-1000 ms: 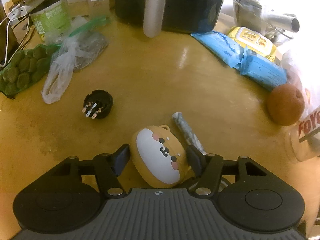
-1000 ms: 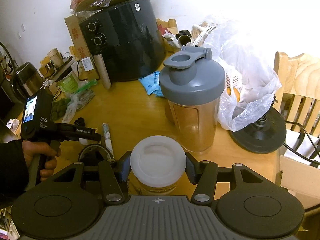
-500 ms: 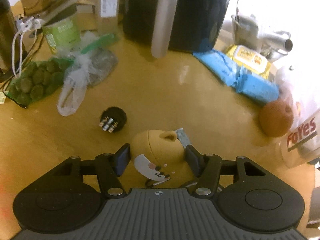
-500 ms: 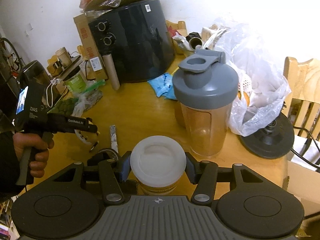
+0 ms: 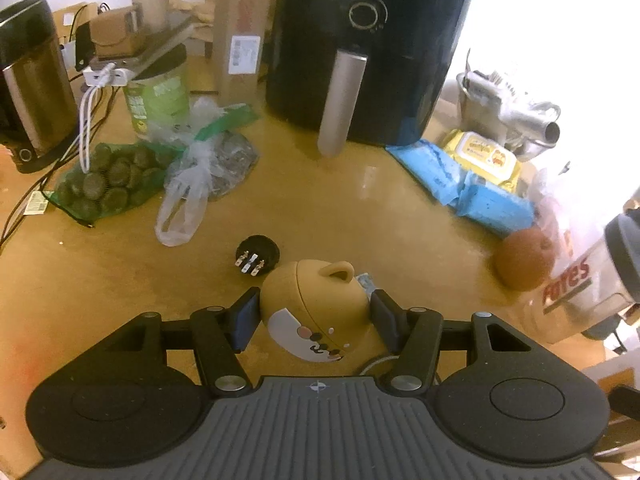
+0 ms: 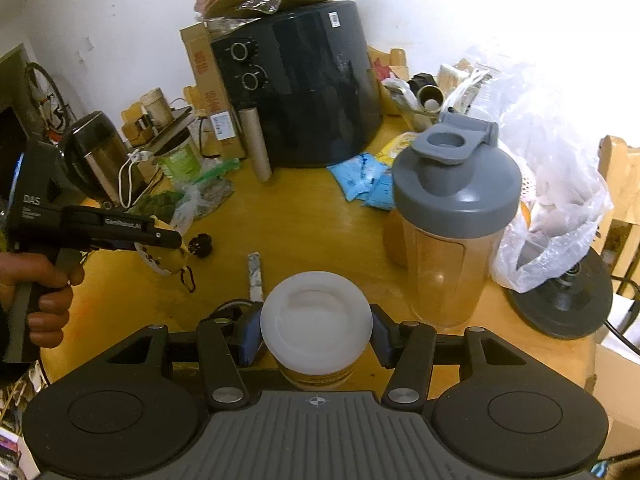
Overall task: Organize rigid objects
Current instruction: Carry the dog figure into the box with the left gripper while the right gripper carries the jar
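My left gripper (image 5: pixel 314 316) is shut on a tan dog-faced case (image 5: pixel 316 308), held above the wooden table (image 5: pixel 340 208) with its face tipped toward the camera. The right wrist view shows that same case (image 6: pixel 166 254) hanging under the left gripper (image 6: pixel 176 240), a dark loop dangling below it. My right gripper (image 6: pixel 316 330) is shut on a white-lidded jar (image 6: pixel 316 314) with a yellow label. A black round plug part (image 5: pixel 256 256) lies on the table just beyond the case. A grey wrapped stick (image 6: pixel 255 274) lies between the two grippers.
A black air fryer (image 5: pixel 364 40) stands at the back. A grey-lidded shaker bottle (image 6: pixel 452 220) rises right of the jar. Blue packets (image 5: pixel 460 180), a brown fruit (image 5: pixel 524 258), a net of green fruit (image 5: pixel 104 180) and plastic bags (image 5: pixel 200 176) lie around. A kettle (image 5: pixel 28 80) stands far left.
The left gripper has lifted the dog-faced case off the table and it has tipped face-down toward the camera. The right gripper has kept the jar almost still.
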The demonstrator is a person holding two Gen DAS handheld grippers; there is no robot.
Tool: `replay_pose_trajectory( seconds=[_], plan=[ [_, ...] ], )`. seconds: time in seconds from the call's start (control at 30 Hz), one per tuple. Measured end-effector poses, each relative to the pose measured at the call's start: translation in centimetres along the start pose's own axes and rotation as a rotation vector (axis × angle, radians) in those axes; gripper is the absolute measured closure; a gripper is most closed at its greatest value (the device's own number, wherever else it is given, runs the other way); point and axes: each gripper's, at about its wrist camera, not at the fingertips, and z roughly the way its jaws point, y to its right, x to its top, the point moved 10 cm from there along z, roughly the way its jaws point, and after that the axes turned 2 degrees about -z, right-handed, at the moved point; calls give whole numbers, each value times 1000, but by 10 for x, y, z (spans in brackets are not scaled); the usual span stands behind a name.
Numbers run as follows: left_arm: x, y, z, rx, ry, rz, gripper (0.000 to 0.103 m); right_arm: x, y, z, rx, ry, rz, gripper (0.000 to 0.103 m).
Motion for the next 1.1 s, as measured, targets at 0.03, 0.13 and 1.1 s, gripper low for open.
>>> replay_pose_trajectory(
  seconds=[0.03, 0.13, 1.1],
  plan=[
    [-1, -1, -4, -1, 3, -2, 45, 0, -1, 0, 5, 1, -2, 46],
    [-3, -3, -15, -4, 11, -8, 45, 0, -5, -1, 19, 2, -11, 46],
    [-79, 10, -117, -85, -15, -6, 45, -8, -34, -21, 118, 21, -64, 46]
  ],
)
